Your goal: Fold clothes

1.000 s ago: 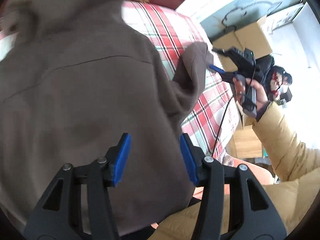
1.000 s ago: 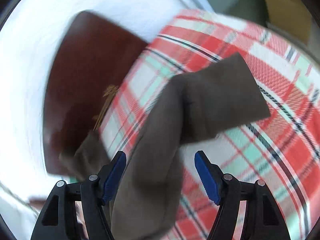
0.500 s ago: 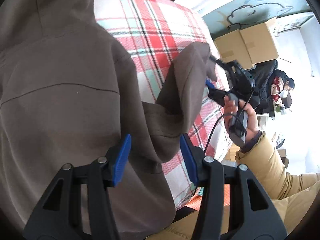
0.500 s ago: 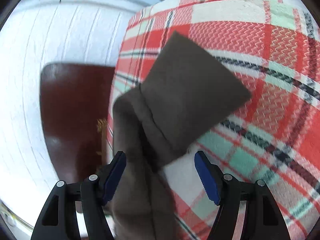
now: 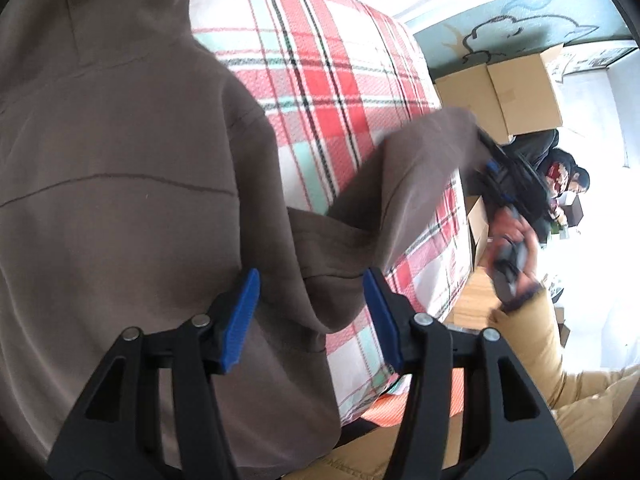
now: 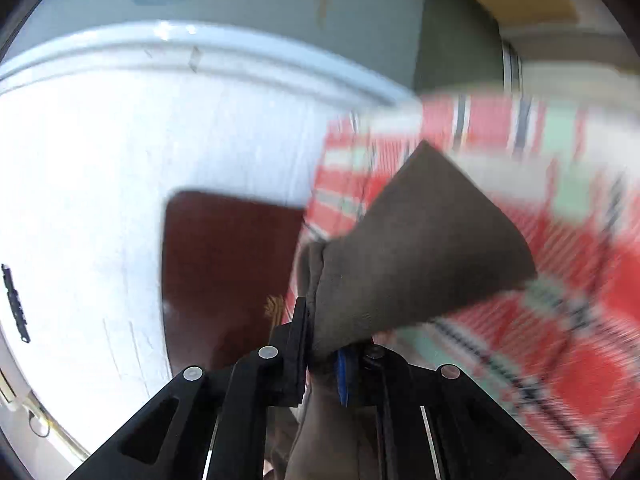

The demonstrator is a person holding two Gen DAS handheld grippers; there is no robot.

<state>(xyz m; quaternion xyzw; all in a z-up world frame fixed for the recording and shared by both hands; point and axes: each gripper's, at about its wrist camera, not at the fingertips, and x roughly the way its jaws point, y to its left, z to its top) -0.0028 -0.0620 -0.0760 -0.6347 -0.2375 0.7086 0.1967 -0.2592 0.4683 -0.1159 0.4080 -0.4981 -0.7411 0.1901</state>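
Left wrist view showed the left gripper [image 5: 311, 314] with its blue pads wide apart and nothing between them, hovering over the lower side of the brown hoodie [image 5: 120, 200]. The hoodie lay spread on the plaid bed cover [image 5: 320, 80], its hood toward the headboard edge and its hem at the near edge. One sleeve [image 5: 404, 184] was lifted off the cover toward the right edge of the bed, where the right gripper [image 5: 490, 168] met its cuff; that part was blurred. A cardboard box [image 5: 516, 92] stood beyond the bed.

Right wrist view showed the right gripper [image 6: 324, 354] closed tightly on the sleeve [image 6: 420, 248], the cloth bunched between the pads and the cuff end fanning out ahead over the plaid cover [image 6: 560, 320]. The dark headboard [image 6: 224, 272] was behind, and the picture was smeared by motion.

To do this step well, I judge the sleeve should be carried across the body in a low arc and laid flat, without twisting the cuff. The free left gripper could press the shoulder seam, so the body would not slide. The grip seemed thick and near the cuff, so release should come only when the cloth rests on the hoodie.
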